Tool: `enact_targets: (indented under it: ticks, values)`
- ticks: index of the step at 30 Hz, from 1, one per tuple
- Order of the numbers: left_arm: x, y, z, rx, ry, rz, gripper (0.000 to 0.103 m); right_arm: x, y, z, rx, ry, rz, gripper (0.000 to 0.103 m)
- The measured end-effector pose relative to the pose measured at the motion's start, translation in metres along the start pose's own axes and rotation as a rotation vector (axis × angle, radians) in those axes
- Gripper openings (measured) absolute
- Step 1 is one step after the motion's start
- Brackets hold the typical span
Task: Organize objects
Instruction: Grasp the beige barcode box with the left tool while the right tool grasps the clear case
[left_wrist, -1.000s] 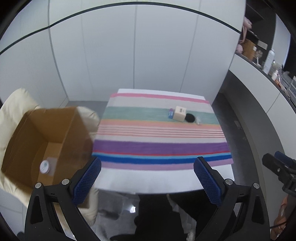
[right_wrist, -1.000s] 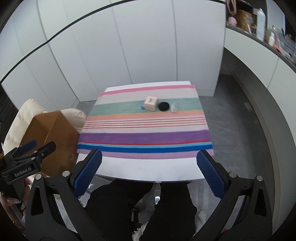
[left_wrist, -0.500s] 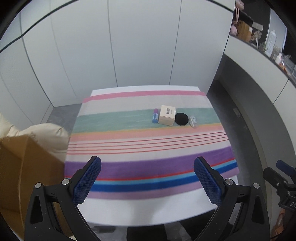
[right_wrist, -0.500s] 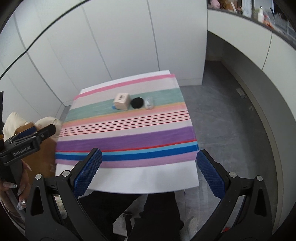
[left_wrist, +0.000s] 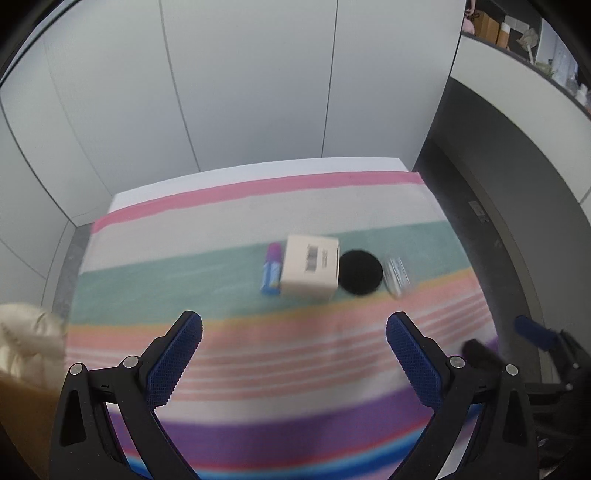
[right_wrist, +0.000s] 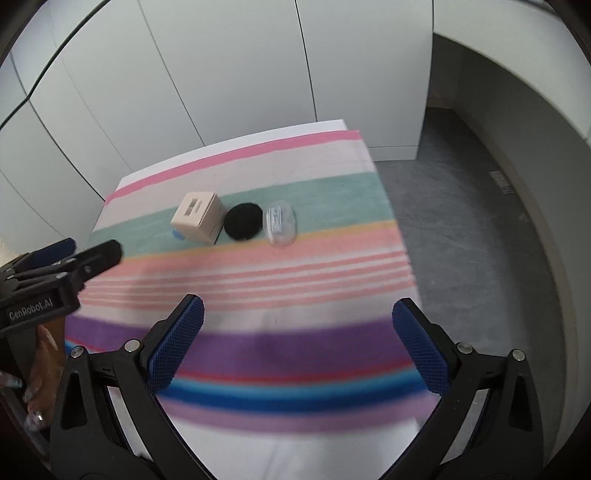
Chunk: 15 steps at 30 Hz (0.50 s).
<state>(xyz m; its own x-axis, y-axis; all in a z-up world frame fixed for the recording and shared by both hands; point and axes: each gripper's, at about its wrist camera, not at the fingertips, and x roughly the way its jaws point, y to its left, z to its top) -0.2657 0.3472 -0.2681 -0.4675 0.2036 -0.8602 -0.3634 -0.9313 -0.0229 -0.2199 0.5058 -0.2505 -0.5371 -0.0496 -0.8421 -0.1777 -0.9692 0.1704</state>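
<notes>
Currently: both grippers empty above striped table

Both grippers were recorded with fingers spread wide and nothing between them. The left gripper (left_wrist: 294, 352) was held over the pink and peach stripes of the striped cloth (left_wrist: 221, 369) covering the table; the right gripper (right_wrist: 297, 347) was held over the purple band nearer the table's front edge. Four objects were noted in a row on the teal stripe toward the far side, well apart from both grippers. From left to right: a small blue and purple tube (left_wrist: 271, 271) lying flat, touching or just beside a cream box (left_wrist: 311, 268) with a barcode on its upper face; a flat black disc (left_wrist: 360, 271) against the box's right side; a small clear plastic case (right_wrist: 279, 222) just beside the disc. In the right wrist view the tube was almost hidden behind the box. The left wrist view was motion-blurred. A cream cushion (left_wrist: 26, 341) and a brown cardboard surface (left_wrist: 22, 417) were seen at the left edge, beyond the table
</notes>
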Motion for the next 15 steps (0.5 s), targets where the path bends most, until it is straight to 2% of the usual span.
enact_targets:
  ticks: [5, 7, 10, 12, 13, 15]
  values:
    - [0.056, -0.009, 0.014, 0.018, 0.039, 0.039, 0.099, 0.060, 0.004, 0.021, -0.001, 0.028, -0.027, 0.097]
    - [0.071, -0.012, 0.016, 0.048, 0.050, 0.052, 0.095, 0.078, 0.009, 0.027, -0.028, 0.027, -0.033, 0.094]
    - [0.087, -0.015, 0.017, 0.074, 0.063, 0.068, 0.085, 0.103, 0.019, 0.031, -0.100, 0.042, -0.056, 0.083]
    - [0.095, -0.016, 0.015, 0.063, 0.065, 0.048, 0.064, 0.115, 0.022, 0.031, -0.114, 0.052, -0.064, 0.072]
    - [0.095, -0.017, 0.014, 0.066, 0.045, 0.048, 0.052, 0.115, 0.025, 0.030, -0.131, 0.027, -0.084, 0.068]
    - [0.095, -0.023, 0.012, 0.100, 0.023, 0.056, 0.052, 0.115, 0.029, 0.031, -0.151, 0.010, -0.078, 0.038]
